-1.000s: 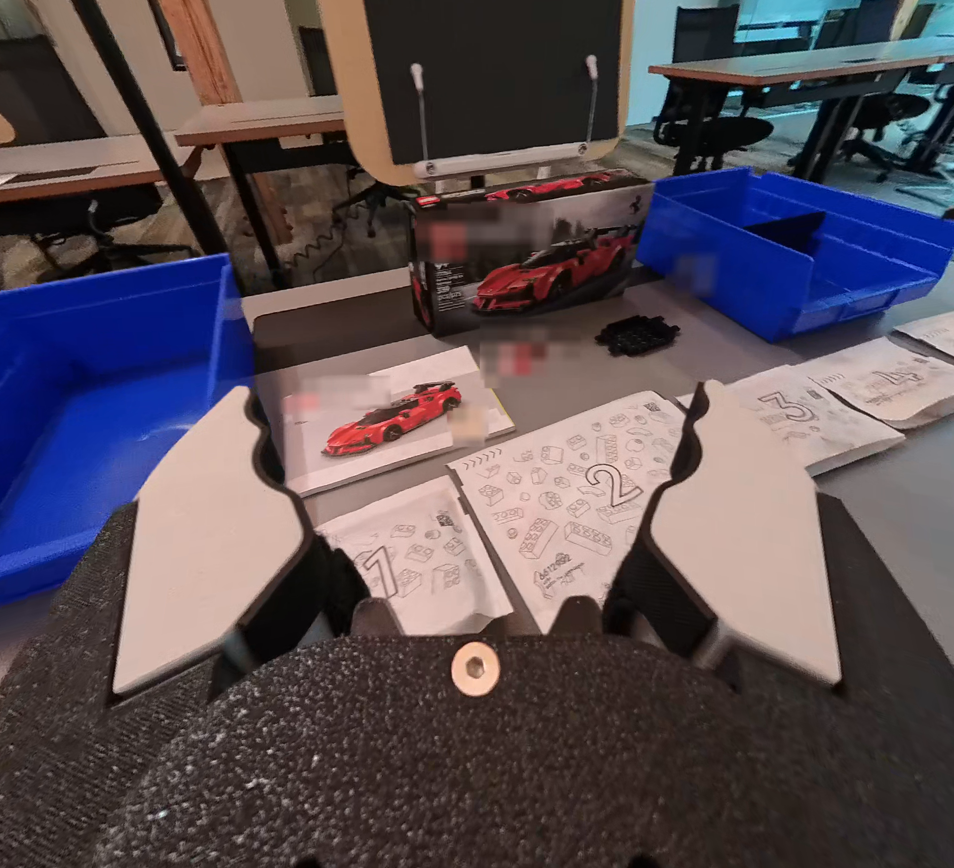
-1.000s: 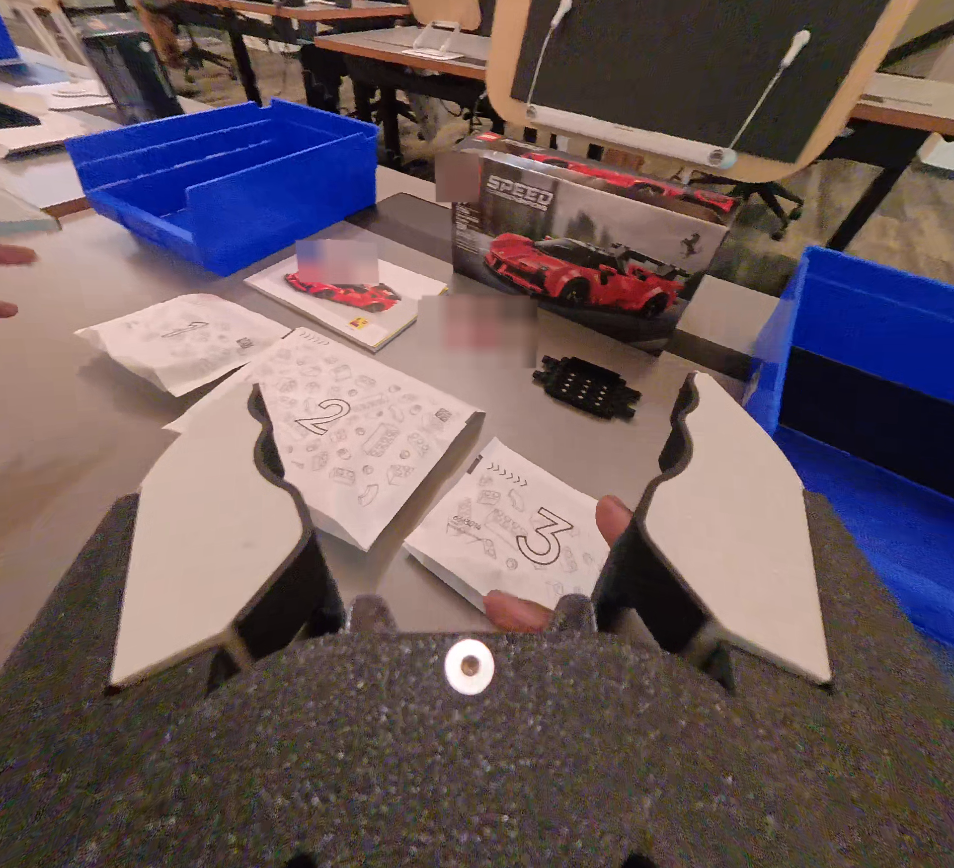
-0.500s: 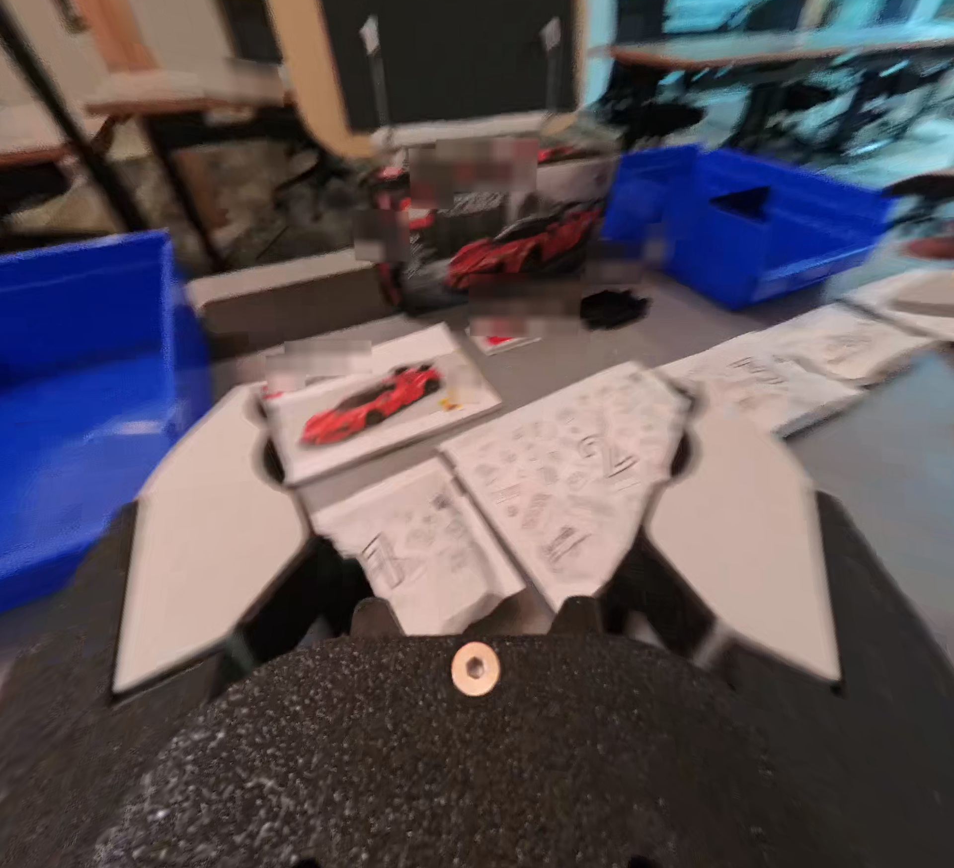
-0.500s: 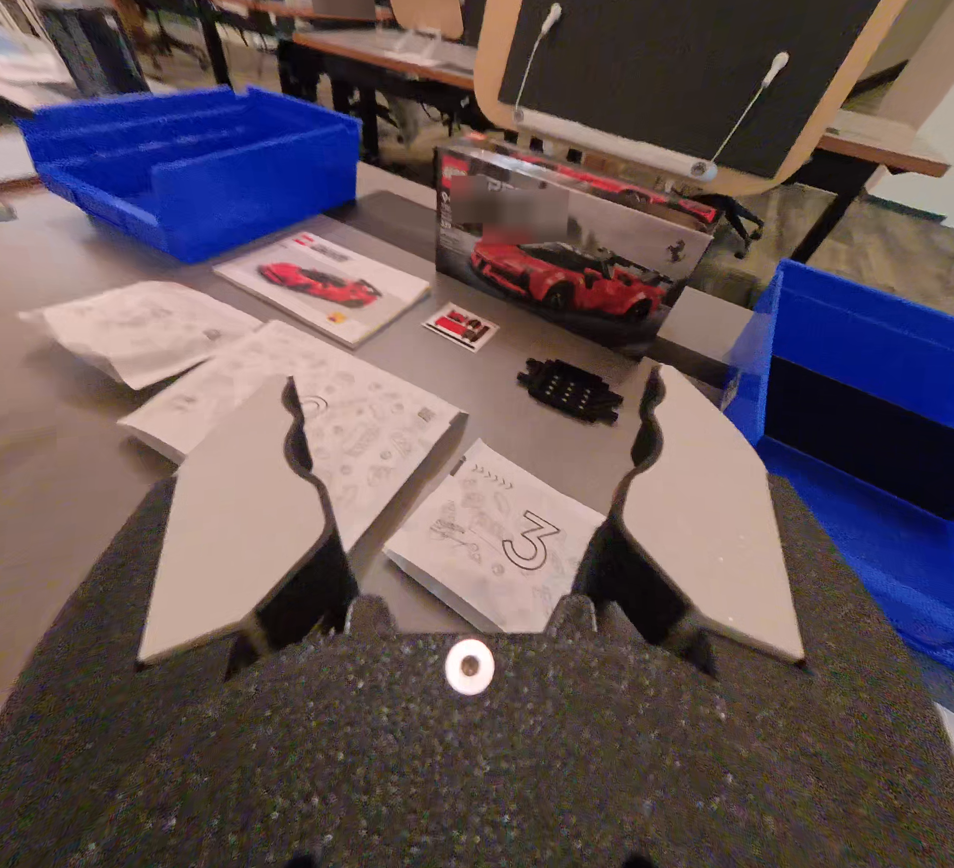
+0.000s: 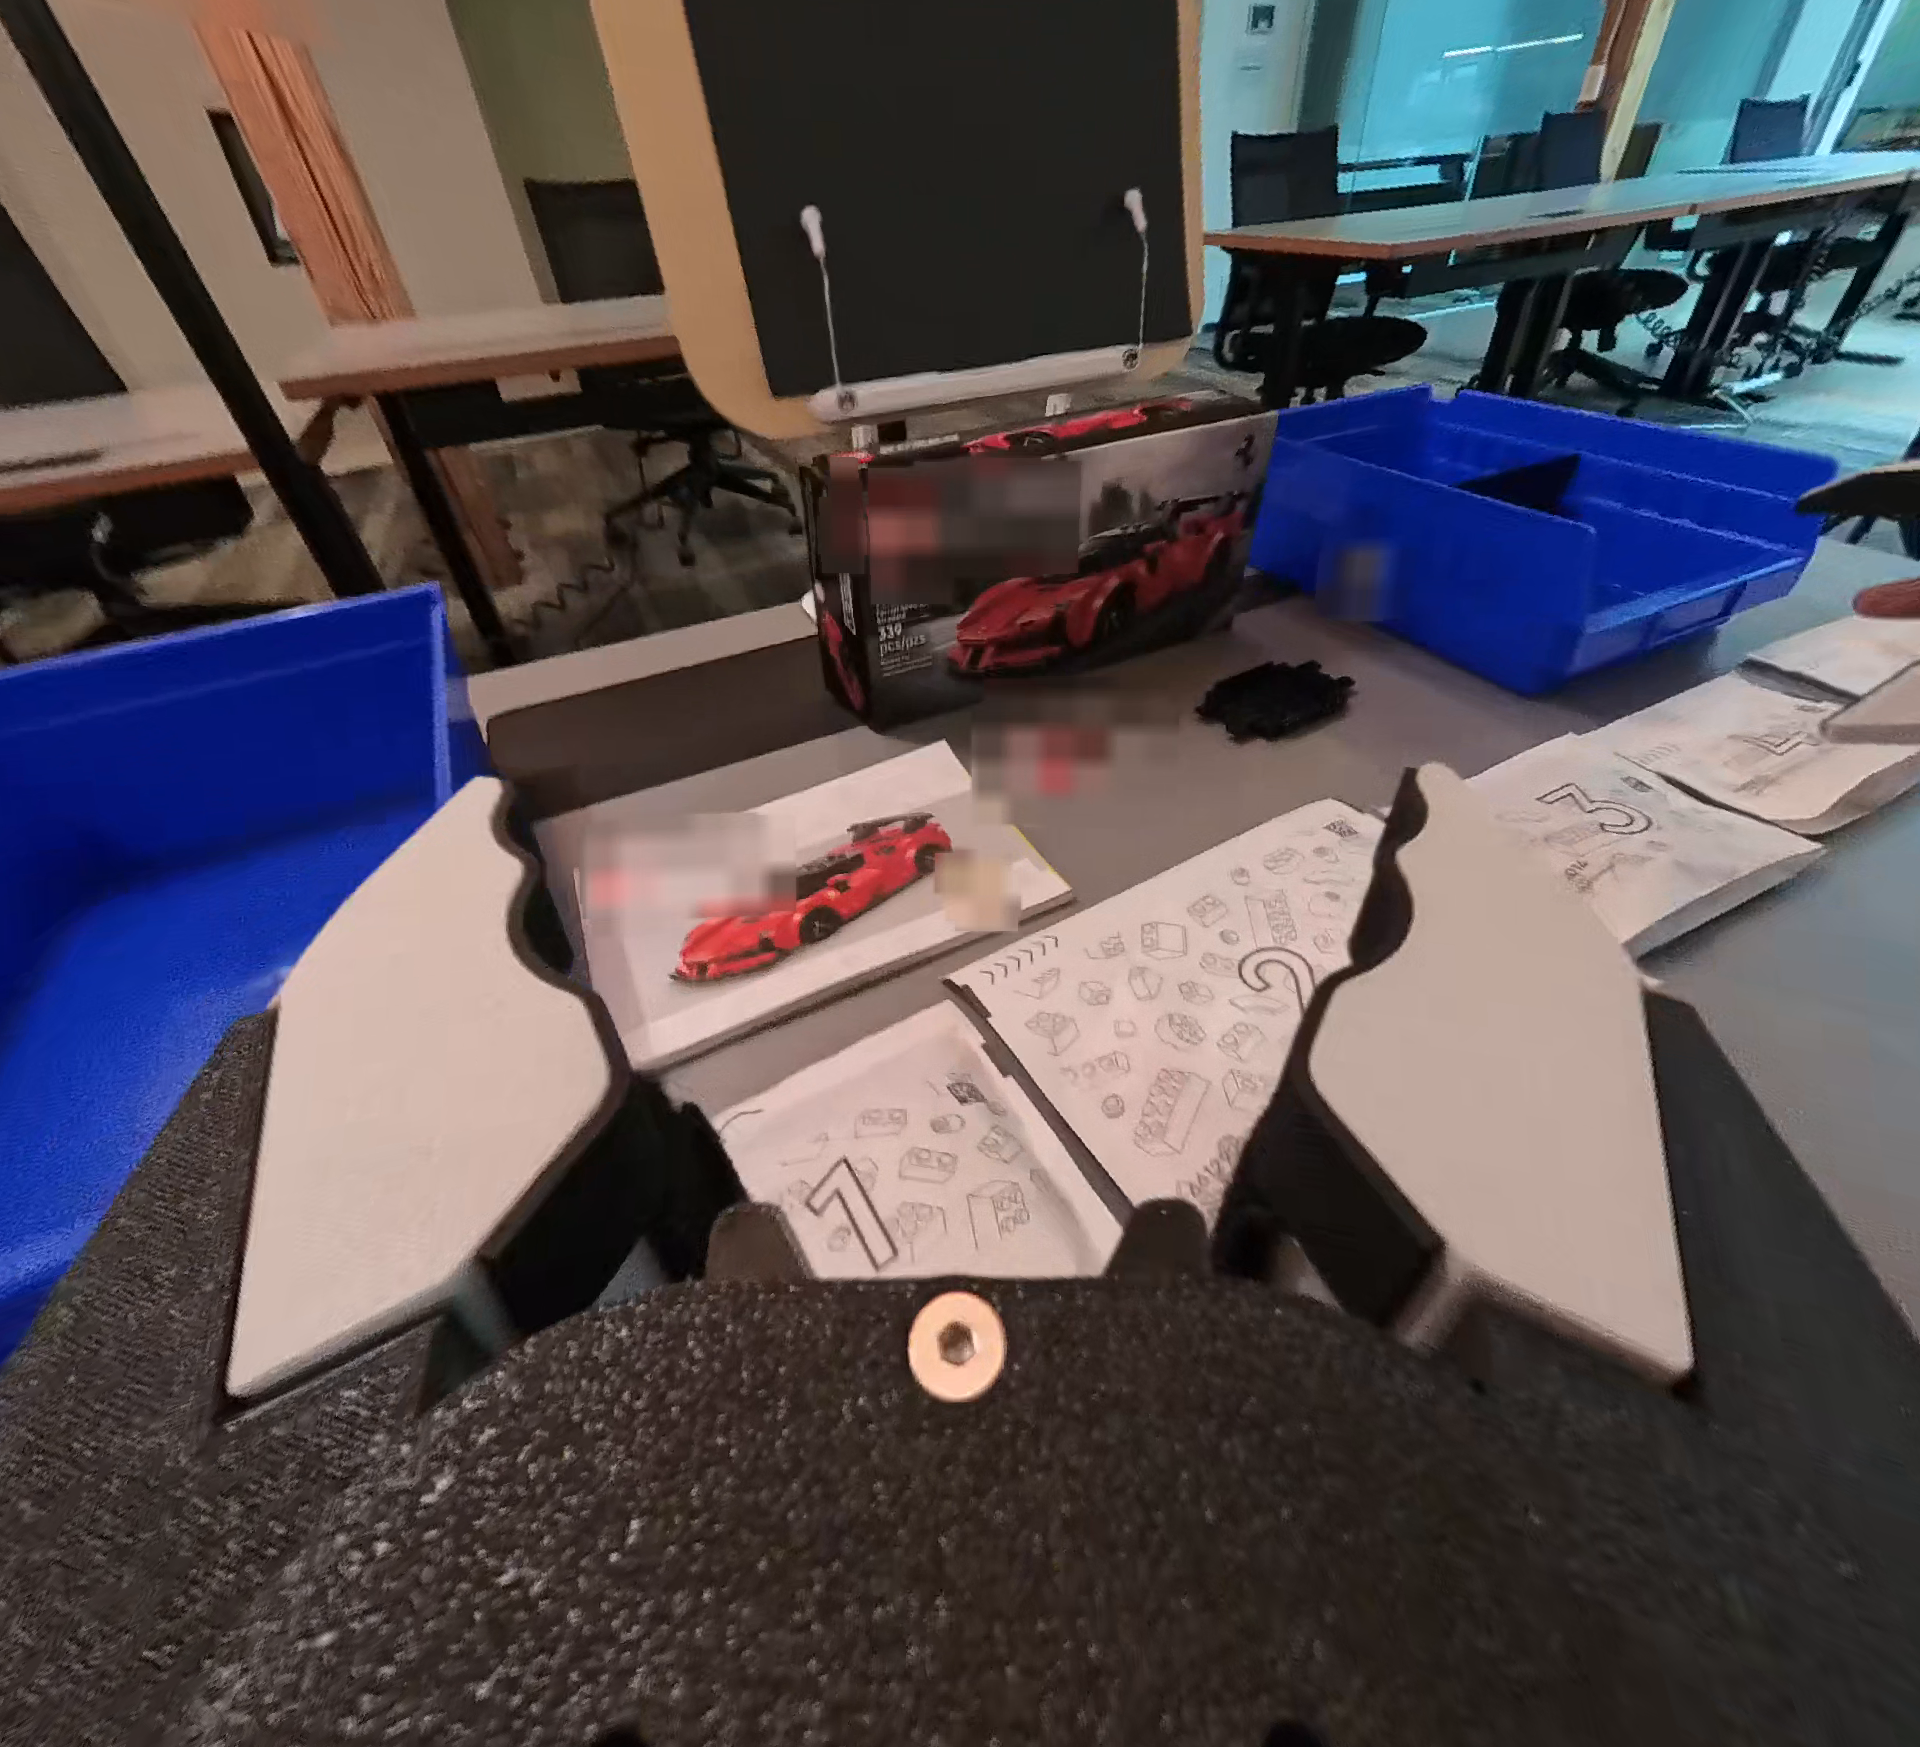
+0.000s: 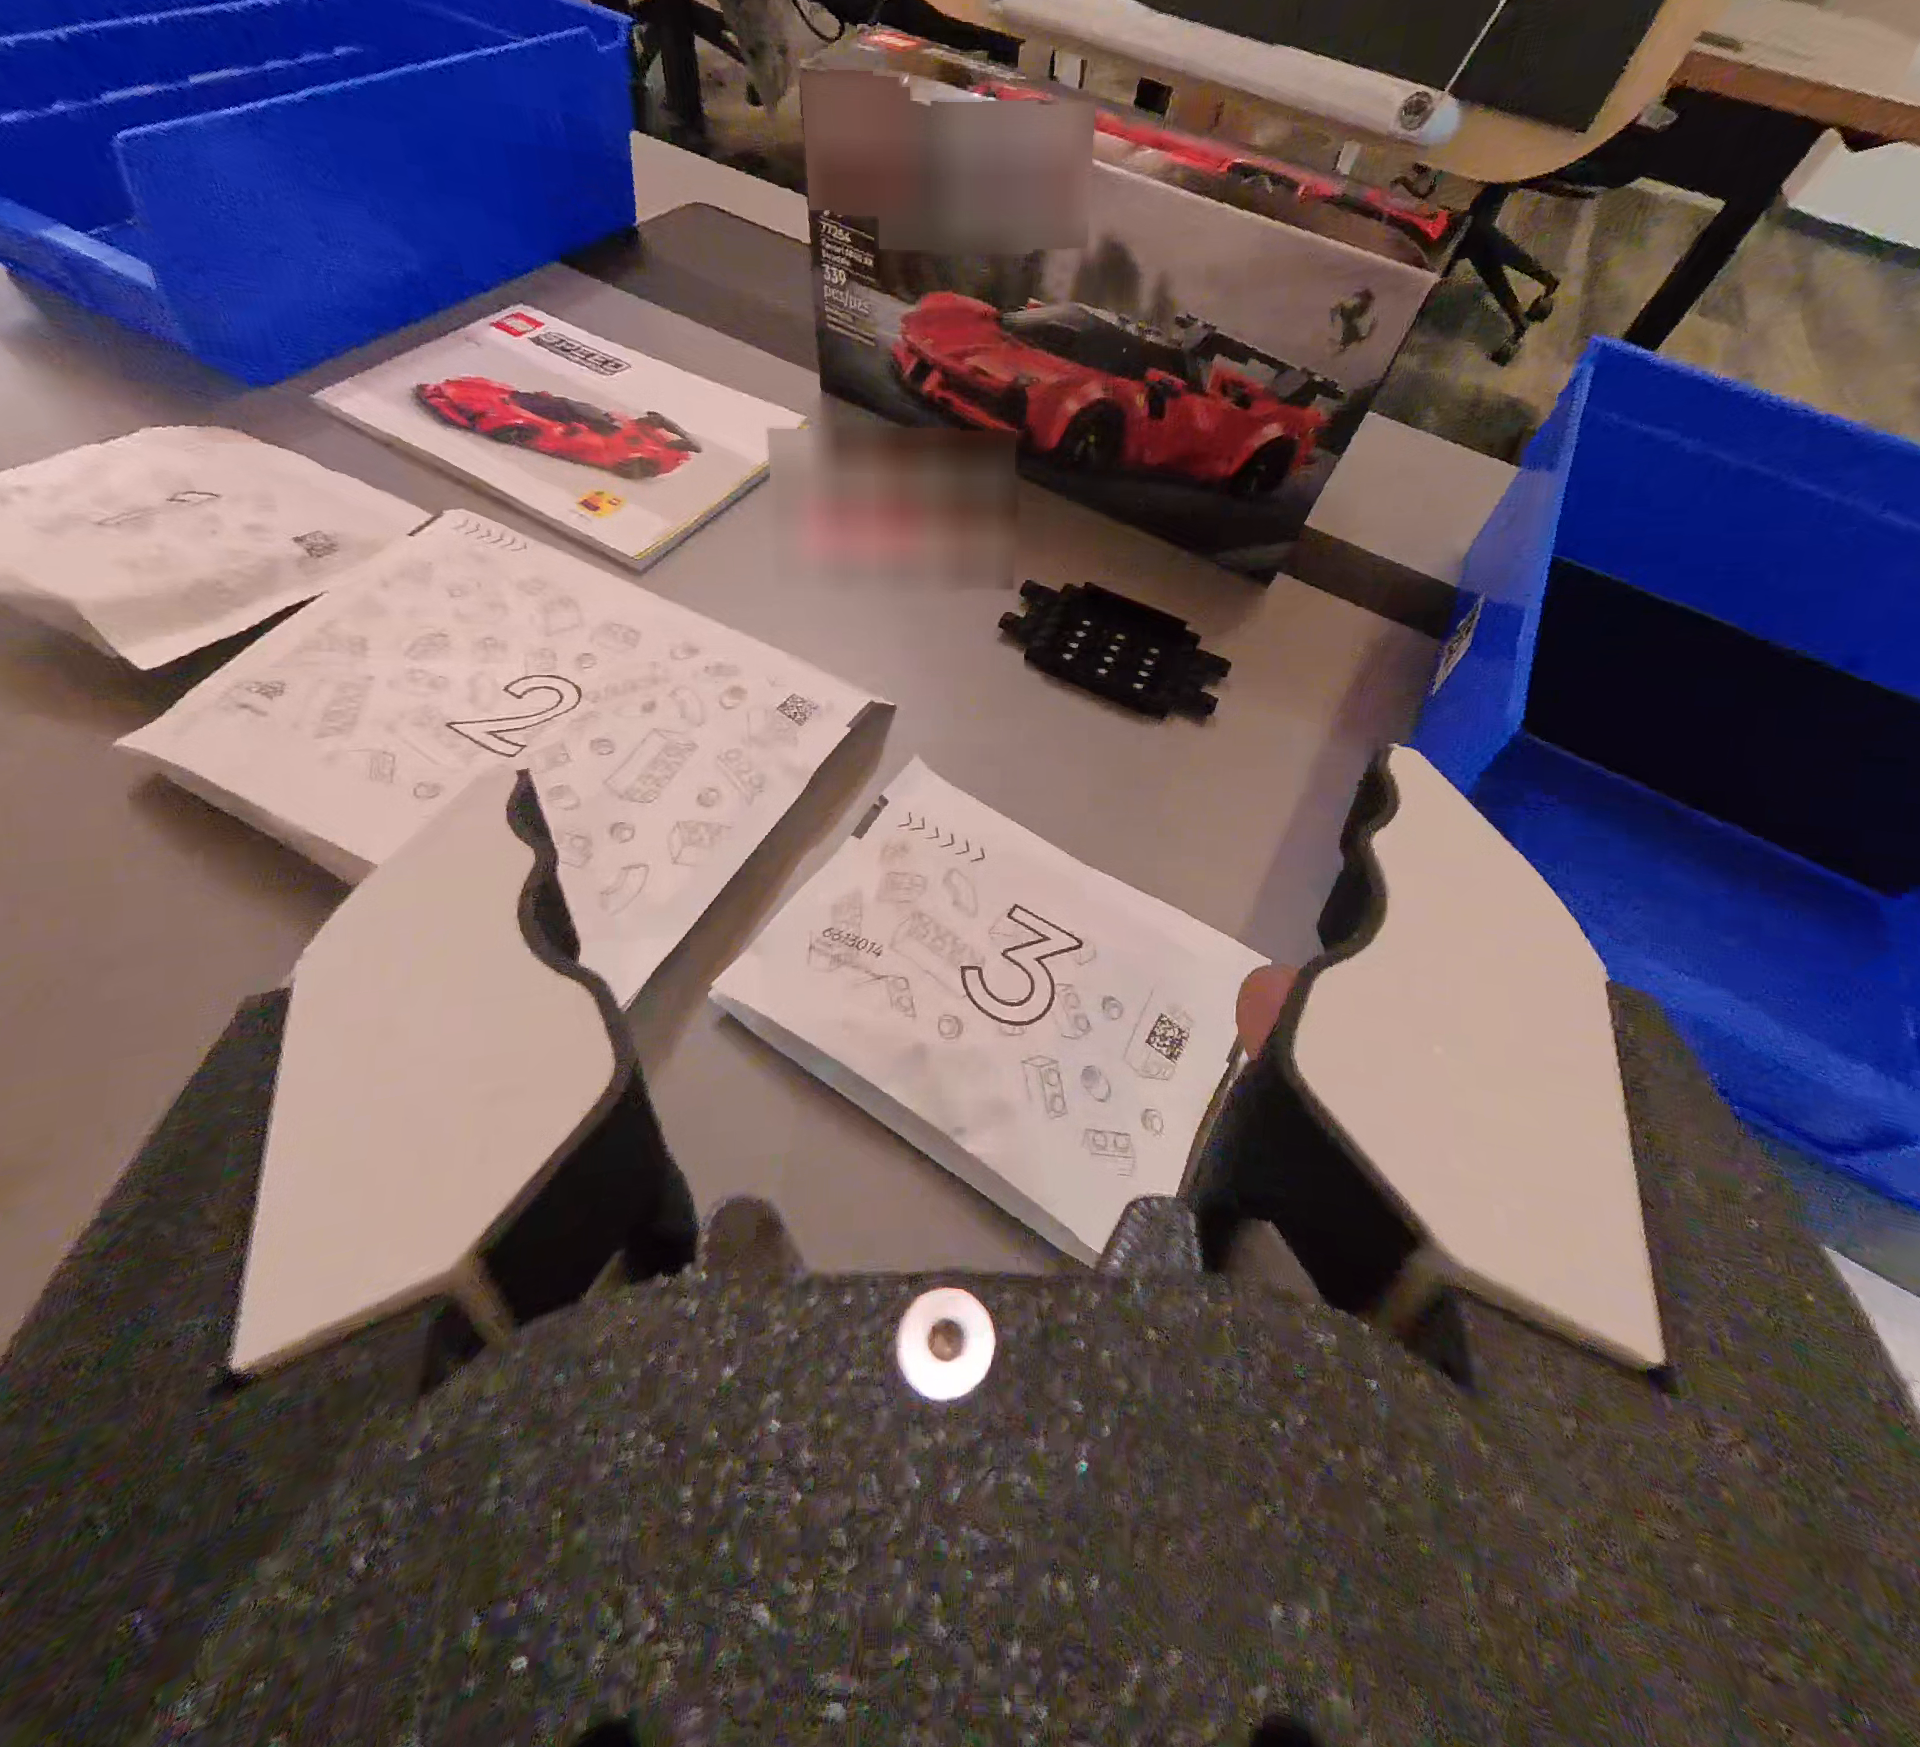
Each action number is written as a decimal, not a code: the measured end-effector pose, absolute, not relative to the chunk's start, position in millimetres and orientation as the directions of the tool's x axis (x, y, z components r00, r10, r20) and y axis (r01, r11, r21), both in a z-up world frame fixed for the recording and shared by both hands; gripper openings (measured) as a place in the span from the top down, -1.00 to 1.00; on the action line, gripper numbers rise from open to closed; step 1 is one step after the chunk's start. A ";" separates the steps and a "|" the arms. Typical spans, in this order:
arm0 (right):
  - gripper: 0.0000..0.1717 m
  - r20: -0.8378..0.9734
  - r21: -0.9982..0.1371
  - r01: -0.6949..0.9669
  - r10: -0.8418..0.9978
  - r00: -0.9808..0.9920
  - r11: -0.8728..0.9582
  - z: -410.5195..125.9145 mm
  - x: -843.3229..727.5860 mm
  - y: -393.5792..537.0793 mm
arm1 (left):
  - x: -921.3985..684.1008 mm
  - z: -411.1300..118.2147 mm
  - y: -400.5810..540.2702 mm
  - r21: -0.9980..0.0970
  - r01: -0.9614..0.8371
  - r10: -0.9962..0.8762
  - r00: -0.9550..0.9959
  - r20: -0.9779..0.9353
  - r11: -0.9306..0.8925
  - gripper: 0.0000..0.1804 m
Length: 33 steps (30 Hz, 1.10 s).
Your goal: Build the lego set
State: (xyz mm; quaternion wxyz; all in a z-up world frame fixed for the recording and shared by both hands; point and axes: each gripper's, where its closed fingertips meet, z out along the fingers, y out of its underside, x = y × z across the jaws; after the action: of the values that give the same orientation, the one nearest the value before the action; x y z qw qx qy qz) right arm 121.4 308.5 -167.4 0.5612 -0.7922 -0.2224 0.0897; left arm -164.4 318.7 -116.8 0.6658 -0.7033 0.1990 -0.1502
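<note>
My left gripper [image 5: 961,824] is open and empty, above a white booklet with a red car [image 5: 800,897] and two white numbered paper bags [image 5: 914,1178] [image 5: 1174,1001] on the grey table [image 5: 1143,793]. My right gripper [image 6: 951,793] is open and empty, above a third white numbered paper bag [image 6: 997,980], with another such bag [image 6: 499,710] to its left. A fingertip [image 6: 1259,1006] shows by its right finger. A dark box with a red car picture [image 5: 1039,565] [image 6: 1101,347] stands at the back. A black studded plate [image 5: 1273,698] [image 6: 1117,648] lies before it.
A blue bin [image 5: 156,866] stands left and a blue divided bin [image 5: 1507,554] back right in the left wrist view. In the right wrist view blue bins [image 6: 312,139] [image 6: 1714,710] flank the table. A black board on a stand [image 5: 914,118] rises behind the box. Desks and chairs are beyond. The black studded plate [image 6: 1117,648] sits 20 centimeters or so from the ends of my right fingers. Seen from the left wrist view [image 5: 1282,695] as well.
Both grippers have shifted a little over the table and stay open. The right view has tilted down and closer to the paper bags.
</note>
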 end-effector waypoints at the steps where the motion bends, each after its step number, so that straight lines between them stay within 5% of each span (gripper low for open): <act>1: -0.61 0.090 -0.929 0.242 0.464 0.881 -0.278 -169.3 119.8 307.9 | -166.5 -121.3 318.7 -0.996 -0.076 -0.474 0.879 -0.041 -0.053 -0.62; 6: -0.40 0.004 -0.937 0.210 0.595 0.804 -0.278 -168.2 92.9 308.5 | -166.2 -149.4 315.7 -0.981 -0.168 -0.500 0.860 -0.101 -0.092 -0.62; 13: -0.55 -0.140 -0.822 0.397 0.820 0.554 -0.409 -187.1 43.7 328.7 | -154.0 -183.0 312.1 -0.948 -0.223 -0.562 0.825 -0.060 -0.227 -0.62; 19: -0.39 -0.215 -0.793 0.460 0.890 0.402 -0.400 -197.7 -5.1 326.9 | -190.5 -209.3 314.1 -0.910 -0.216 -0.472 0.881 -0.026 -0.353 -0.61; 33: -0.08 -0.244 -0.712 0.588 0.921 0.305 -0.384 -226.8 -50.3 318.0 | -237.3 -249.6 309.5 -0.832 -0.072 -0.414 0.889 0.197 -0.551 -0.23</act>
State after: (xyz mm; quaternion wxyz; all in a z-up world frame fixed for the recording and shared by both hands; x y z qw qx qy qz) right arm -50.3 318.0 -226.8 0.2563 -0.7661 -0.4924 0.3241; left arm -237.3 309.5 -249.6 0.4525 -0.8600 0.1412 -0.1891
